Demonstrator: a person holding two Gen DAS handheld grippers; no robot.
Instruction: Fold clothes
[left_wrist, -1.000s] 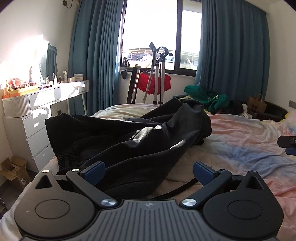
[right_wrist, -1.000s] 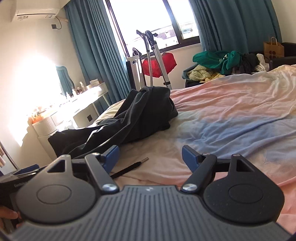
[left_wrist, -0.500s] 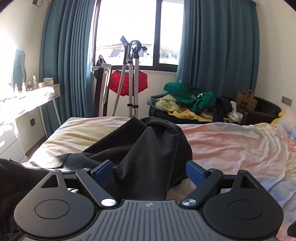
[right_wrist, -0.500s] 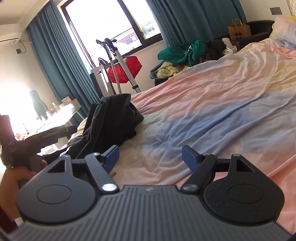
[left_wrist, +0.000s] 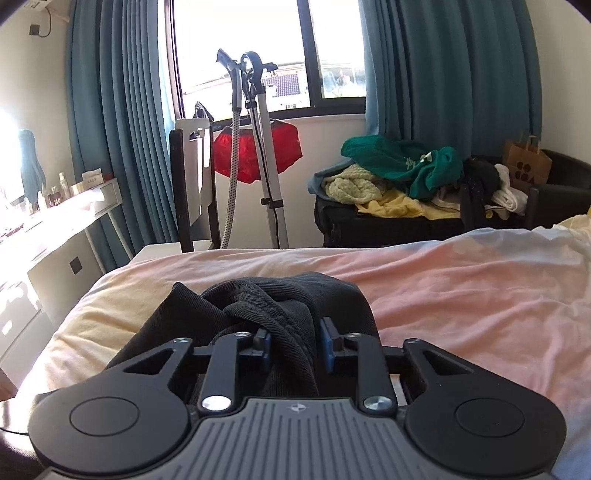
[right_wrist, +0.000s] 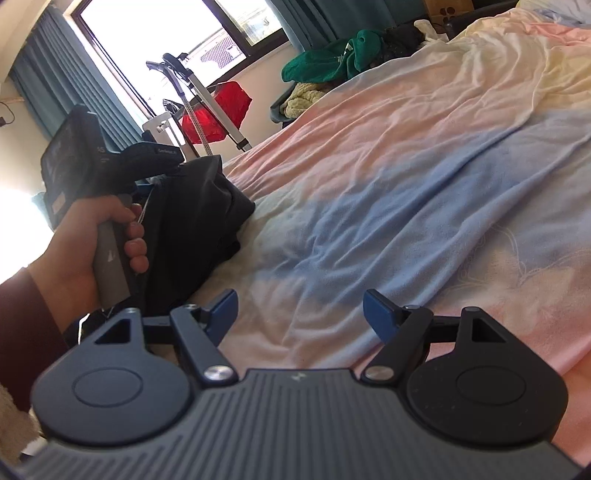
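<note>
A black garment (left_wrist: 280, 306) lies bunched on the pastel bedsheet (left_wrist: 461, 295). My left gripper (left_wrist: 294, 341) is shut on a ribbed fold of it, the cloth pinched between the blue pads. In the right wrist view the same garment (right_wrist: 195, 214) sits at the left of the bed, with the left gripper's body (right_wrist: 110, 166) and the hand holding it over the cloth. My right gripper (right_wrist: 300, 310) is open and empty, low over the sheet (right_wrist: 406, 177), to the right of the garment.
A white dresser (left_wrist: 55, 236) stands left of the bed. A garment steamer stand (left_wrist: 258, 147) and a red item (left_wrist: 258, 155) are by the window. A black chair piled with green and yellow clothes (left_wrist: 406, 173) and a paper bag (left_wrist: 526, 162) stand beyond the bed's far edge.
My left gripper moved forward over the black garment and closed on a fold of it. My right gripper swung right and tilted, staying open.
</note>
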